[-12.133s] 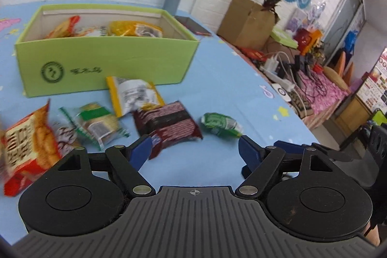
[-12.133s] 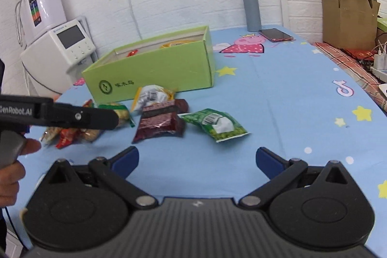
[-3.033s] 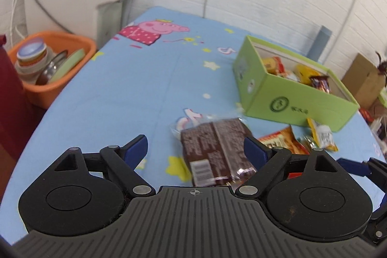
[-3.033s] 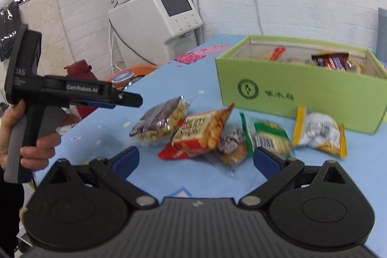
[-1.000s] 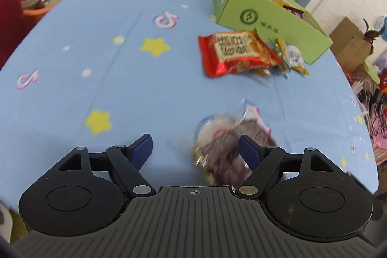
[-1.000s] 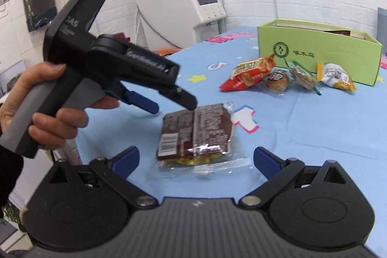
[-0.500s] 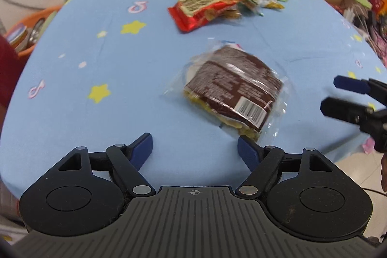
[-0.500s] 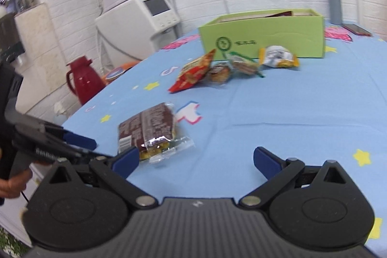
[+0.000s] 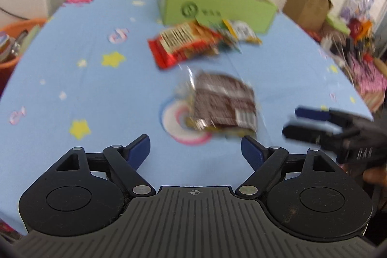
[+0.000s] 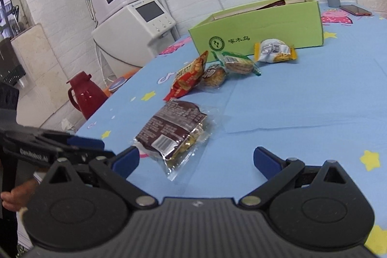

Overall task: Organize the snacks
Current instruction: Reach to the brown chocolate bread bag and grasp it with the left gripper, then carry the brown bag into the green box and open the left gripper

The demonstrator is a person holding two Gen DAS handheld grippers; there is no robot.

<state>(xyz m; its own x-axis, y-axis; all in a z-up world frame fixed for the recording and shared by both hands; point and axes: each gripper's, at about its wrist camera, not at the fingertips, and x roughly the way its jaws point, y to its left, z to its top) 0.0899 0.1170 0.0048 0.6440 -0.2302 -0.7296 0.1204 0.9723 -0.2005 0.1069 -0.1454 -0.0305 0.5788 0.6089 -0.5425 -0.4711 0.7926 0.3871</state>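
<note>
Brown clear-edged snack pack (image 10: 173,131) lies flat on blue cloth (image 10: 302,98) — both claws gape, empty

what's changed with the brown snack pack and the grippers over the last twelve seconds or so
The brown snack pack was carried from beside the green box out to the near part of the table and let go; it now lies alone. Both the left gripper and right gripper are open and empty. The other snacks stay by the box.

The counter (image 10: 302,100) is light blue with yellow stars. The box (image 10: 266,25) is lime green. One snack packet (image 10: 174,127) is dark brown, another (image 10: 188,75) red.
</note>
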